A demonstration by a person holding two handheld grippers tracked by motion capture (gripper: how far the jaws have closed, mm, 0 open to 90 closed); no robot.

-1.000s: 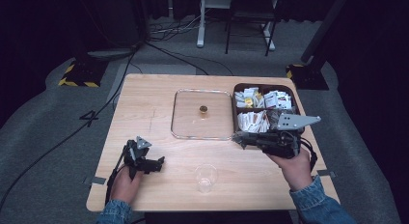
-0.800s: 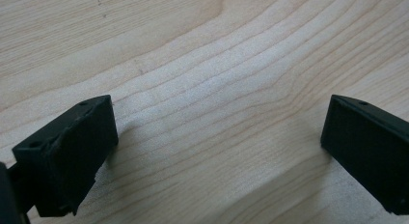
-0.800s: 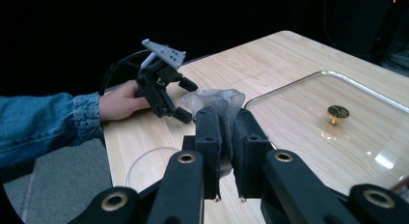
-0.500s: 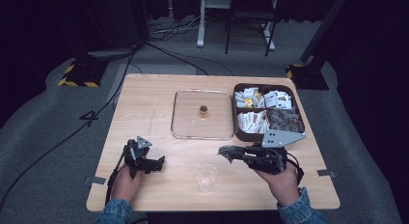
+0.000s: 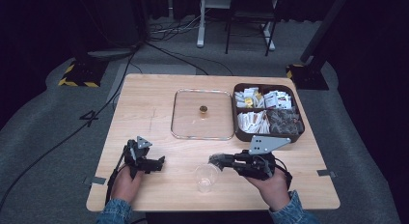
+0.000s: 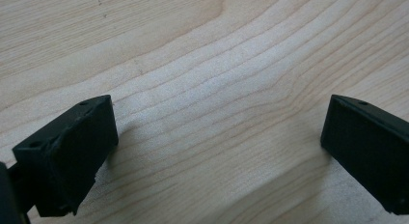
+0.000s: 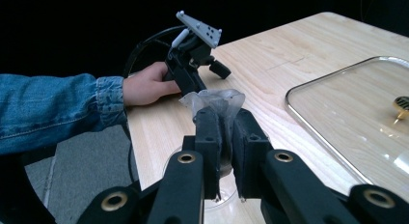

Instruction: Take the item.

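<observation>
Dark curtains and cables ring our light wooden table point(image 5: 144, 108), where a glass lid point(image 5: 201, 114) lies at the centre and a dark compartment tray point(image 5: 268, 136) of packets sits just to its right. Our right gripper point(image 5: 215, 160) has its jaws pressed together on a small crumpled clear packet point(image 7: 215, 101), held just above a clear plastic cup point(image 5: 206, 177) at the near edge. We judge the packet is bound for the cup, so we should centre it over the rim and tip the jaws down before letting go. Our left gripper point(image 5: 159, 161) rests on the table near left, jaws spread and empty; it could steady the light cup.
</observation>
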